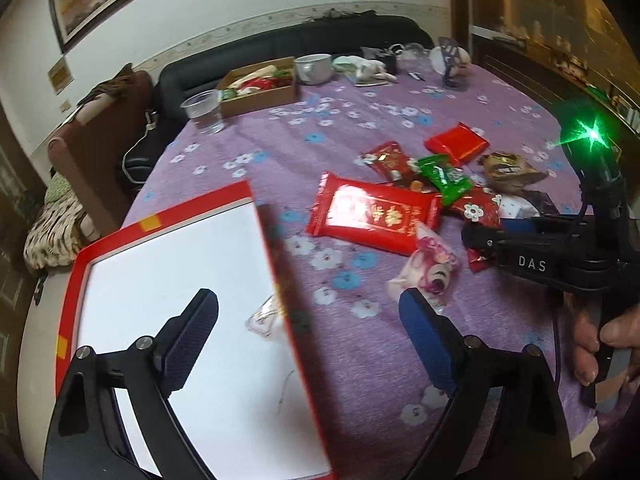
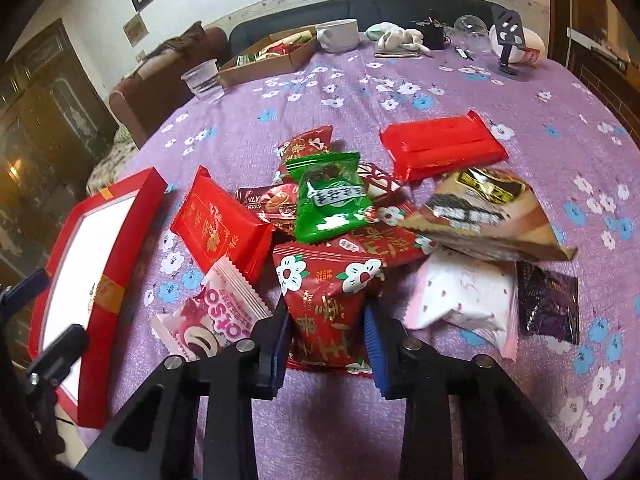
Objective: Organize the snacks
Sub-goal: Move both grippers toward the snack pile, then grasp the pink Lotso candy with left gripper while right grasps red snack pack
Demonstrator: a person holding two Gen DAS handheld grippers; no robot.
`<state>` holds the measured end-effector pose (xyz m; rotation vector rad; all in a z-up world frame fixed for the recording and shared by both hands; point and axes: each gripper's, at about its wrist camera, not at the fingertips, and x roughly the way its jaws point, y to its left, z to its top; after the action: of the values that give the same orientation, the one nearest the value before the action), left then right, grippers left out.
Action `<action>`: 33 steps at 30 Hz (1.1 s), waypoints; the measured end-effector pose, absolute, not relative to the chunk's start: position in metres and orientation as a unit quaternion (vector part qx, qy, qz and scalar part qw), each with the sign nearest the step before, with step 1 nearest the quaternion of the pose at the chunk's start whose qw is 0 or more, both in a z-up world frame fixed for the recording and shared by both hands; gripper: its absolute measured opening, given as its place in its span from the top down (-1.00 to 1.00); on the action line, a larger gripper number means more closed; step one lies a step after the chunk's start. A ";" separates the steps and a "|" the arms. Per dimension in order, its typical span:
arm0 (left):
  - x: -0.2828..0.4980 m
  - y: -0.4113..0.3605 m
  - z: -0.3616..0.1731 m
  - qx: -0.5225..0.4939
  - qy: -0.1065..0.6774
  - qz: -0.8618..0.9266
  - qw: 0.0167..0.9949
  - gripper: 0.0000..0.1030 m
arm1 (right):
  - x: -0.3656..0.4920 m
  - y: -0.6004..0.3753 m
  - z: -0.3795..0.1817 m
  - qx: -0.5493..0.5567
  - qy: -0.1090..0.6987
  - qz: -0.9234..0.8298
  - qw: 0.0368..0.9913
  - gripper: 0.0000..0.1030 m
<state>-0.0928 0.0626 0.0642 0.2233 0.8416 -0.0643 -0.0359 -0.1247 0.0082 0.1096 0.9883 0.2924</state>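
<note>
Right gripper [image 2: 326, 334] pinches the red flowered snack packet [image 2: 326, 304]; lift it clear toward the red box [image 2: 100, 280], where the left gripper [image 1: 308, 332] waits wide open.

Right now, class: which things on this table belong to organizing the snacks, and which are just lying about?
Belongs to the job:
snack pile
red packet with white flowers, between the right tongs
red tray
left tongs

Lying about:
plastic cup
white mug
cardboard box
phone stand
</note>
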 end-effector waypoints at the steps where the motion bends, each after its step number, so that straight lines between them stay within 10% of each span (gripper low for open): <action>1: -0.091 0.059 0.063 0.112 0.410 -0.035 0.905 -0.80 | -0.037 -0.128 0.009 0.058 0.472 0.141 0.868 0.39; 12: -0.052 0.012 0.037 0.126 0.462 -0.103 0.872 -0.80 | -0.055 -0.187 0.004 0.167 0.446 0.194 0.858 0.40; 19: -0.043 0.008 0.018 0.089 0.498 -0.131 0.852 -0.09 | -0.054 -0.189 0.001 0.182 0.439 0.205 0.856 0.39; 33: -0.051 0.011 0.020 0.077 0.475 -0.129 0.867 0.20 | -0.056 -0.189 0.001 0.181 0.432 0.206 0.859 0.40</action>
<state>-0.0515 0.0111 0.0201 0.1611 0.9948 -0.2691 -0.0559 -0.1893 0.0009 0.3801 0.9069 0.4324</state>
